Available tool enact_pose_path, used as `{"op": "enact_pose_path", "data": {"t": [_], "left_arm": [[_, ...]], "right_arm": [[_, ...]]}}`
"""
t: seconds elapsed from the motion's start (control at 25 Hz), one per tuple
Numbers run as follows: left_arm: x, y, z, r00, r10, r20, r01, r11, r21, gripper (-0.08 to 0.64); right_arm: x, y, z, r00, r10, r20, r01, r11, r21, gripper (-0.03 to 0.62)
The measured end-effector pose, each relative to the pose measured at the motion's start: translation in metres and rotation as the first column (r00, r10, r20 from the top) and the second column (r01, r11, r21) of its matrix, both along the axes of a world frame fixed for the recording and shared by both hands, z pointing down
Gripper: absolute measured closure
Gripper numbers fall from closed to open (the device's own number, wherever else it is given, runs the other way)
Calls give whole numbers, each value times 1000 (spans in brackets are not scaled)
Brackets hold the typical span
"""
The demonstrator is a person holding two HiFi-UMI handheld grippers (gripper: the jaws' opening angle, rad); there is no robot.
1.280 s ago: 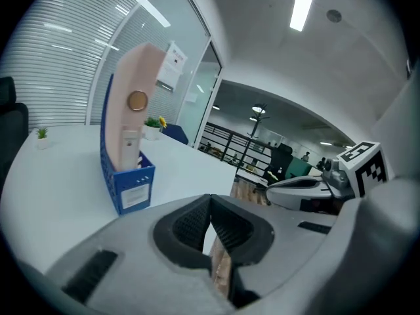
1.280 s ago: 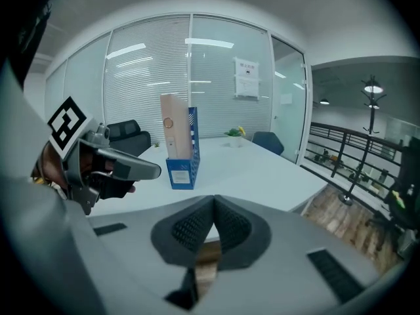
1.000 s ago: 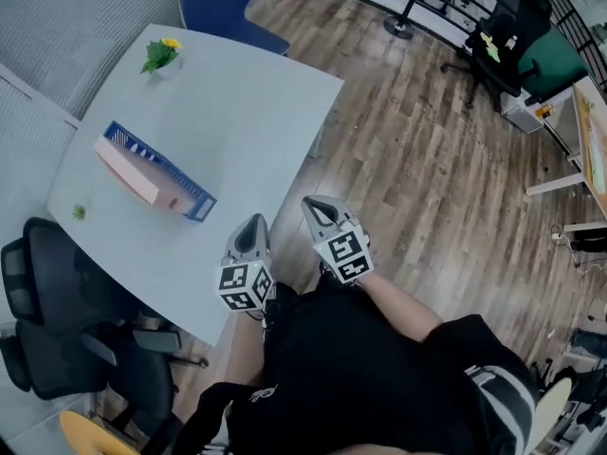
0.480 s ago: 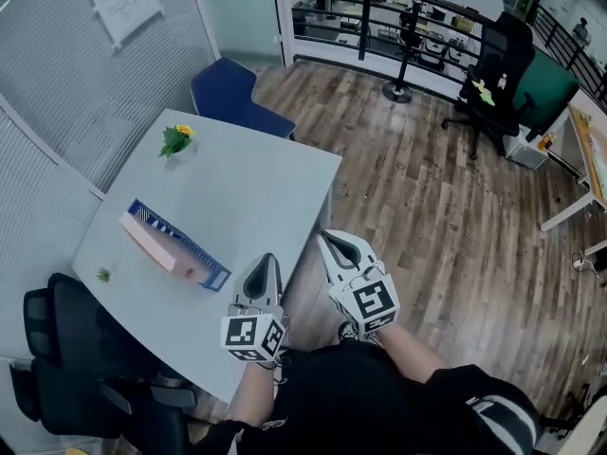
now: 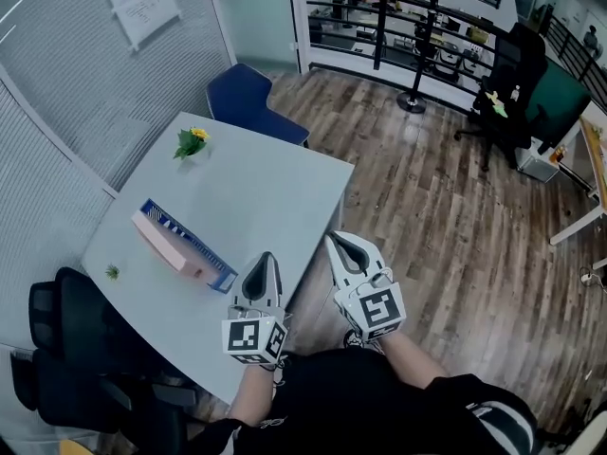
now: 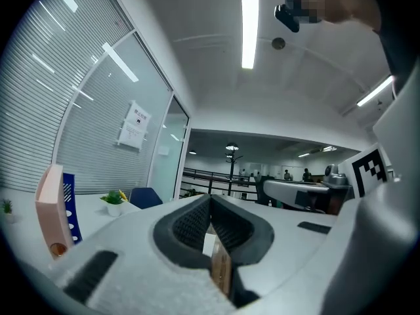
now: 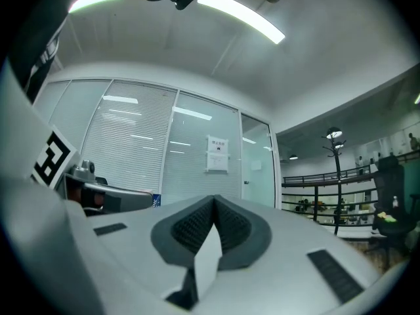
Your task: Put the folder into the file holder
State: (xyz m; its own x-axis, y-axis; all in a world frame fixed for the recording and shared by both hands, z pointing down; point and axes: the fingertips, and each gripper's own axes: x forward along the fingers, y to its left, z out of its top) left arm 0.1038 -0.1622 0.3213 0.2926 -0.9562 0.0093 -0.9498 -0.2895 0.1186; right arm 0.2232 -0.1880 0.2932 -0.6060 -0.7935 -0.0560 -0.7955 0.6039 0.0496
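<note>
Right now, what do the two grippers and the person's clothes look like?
The left gripper and right gripper are light grey tapered shells with dark ribbed pads. Each carries a cube with black-and-white square markers. The person wears a black top with short sleeves.

wall notice (image 5: 142,6): print too small to read; top cut off by the edge
small green thing (image 5: 113,272): too small to tell
black chair (image 5: 62,344): base runs off the bottom edge
folder (image 5: 163,245): inside the file holder (image 5: 194,245) or only against it, cannot tell
</note>
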Motion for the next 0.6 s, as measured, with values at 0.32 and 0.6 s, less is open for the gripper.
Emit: {"op": "enact_pose_path", "data": {"t": [0.32, 0.6], "left_arm": [[2, -3, 7, 1000, 10, 8, -10, 1000, -2, 561], [12, -7, 7, 999, 36, 12, -36, 999, -8, 561]], "right_arm": [[-1, -1, 7, 1000, -1, 0, 1, 1000, 8, 589], [4, -3, 3, 1000, 16, 1, -16, 1000, -9, 589]]}}
